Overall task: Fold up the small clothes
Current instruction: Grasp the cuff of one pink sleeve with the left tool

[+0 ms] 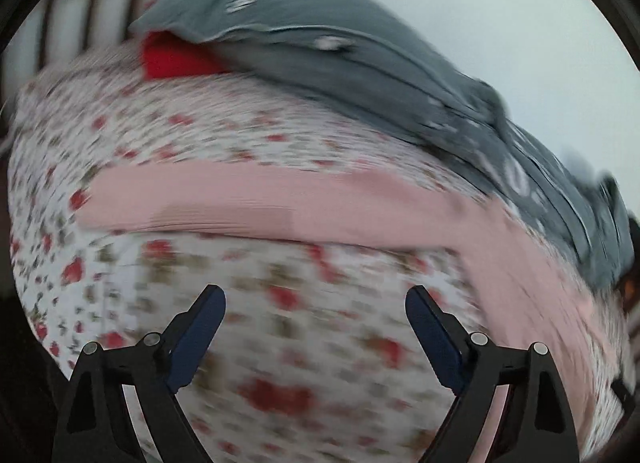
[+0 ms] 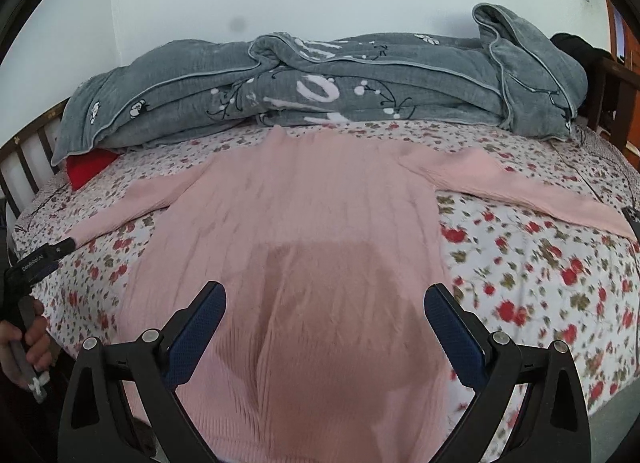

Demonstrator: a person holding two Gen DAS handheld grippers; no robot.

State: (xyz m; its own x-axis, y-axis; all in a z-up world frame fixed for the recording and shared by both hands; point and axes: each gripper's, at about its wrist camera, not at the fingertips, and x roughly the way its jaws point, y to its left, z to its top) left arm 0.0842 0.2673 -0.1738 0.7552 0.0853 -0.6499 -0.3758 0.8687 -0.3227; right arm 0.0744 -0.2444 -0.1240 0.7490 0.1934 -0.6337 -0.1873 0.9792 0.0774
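A pink ribbed sweater (image 2: 304, 223) lies flat on the floral bed sheet (image 2: 540, 263), both sleeves spread out to the sides. My right gripper (image 2: 324, 295) is open and empty, just above the sweater's lower body. My left gripper (image 1: 316, 299) is open and empty over the sheet, a little short of the left sleeve (image 1: 240, 203), which runs across that blurred view. In the right wrist view the left gripper (image 2: 64, 245) shows at the far left, by the left cuff.
A grey quilt (image 2: 320, 79) is bunched along the far side of the bed against the wall. A red cushion (image 2: 90, 167) peeks out under its left end. A wooden slatted bed frame (image 2: 28, 159) stands at left. A dark object (image 2: 632, 219) lies at the right edge.
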